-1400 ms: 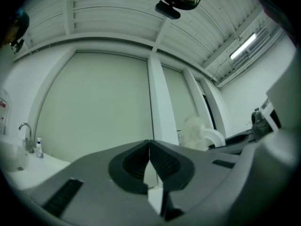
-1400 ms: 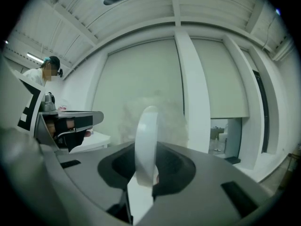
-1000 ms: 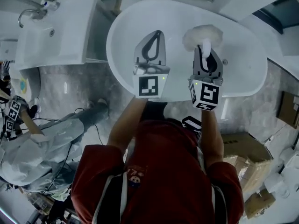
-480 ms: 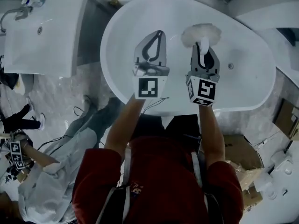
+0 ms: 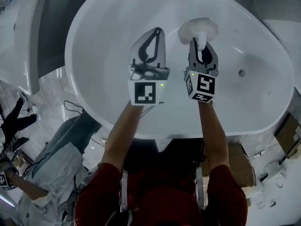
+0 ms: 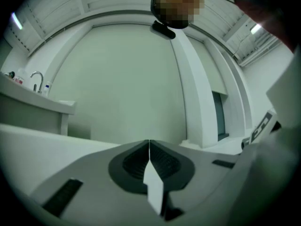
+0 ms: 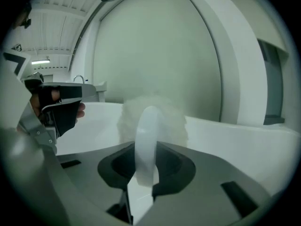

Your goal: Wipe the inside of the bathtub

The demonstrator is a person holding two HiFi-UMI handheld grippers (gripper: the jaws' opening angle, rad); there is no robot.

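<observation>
Filling most of the head view, the white oval bathtub is seen from above, w/ both grippers held over its basin near the middle. A bystander in light clothing is crouched at the near left, outside the tub, beside loose cables on the floor.

The left gripper is held left of centre; its fingers are pressed together on nothing. The right gripper is held just right of it, its fingers pinching the slim white handle of a fluffy white brush, whose head points to the far side of the basin. Whether the fluff is touching the tub floor can't be told. The drain sits further right, well apart from the brush.

Wiping is judged barely begun: only one small patch is covered by the head.

Risks, as judged:
- The handle looks smooth and is held by a narrow pinch, so it could be twisted or slid in the jaws if sideways force is put on the head.
- Curved walls may be skipped if the head isn't kept flat against them.
- The idle left gripper could be knocked against the enamel during a wide sweep.
- The drain fitting could be snagged by the fluff.
</observation>
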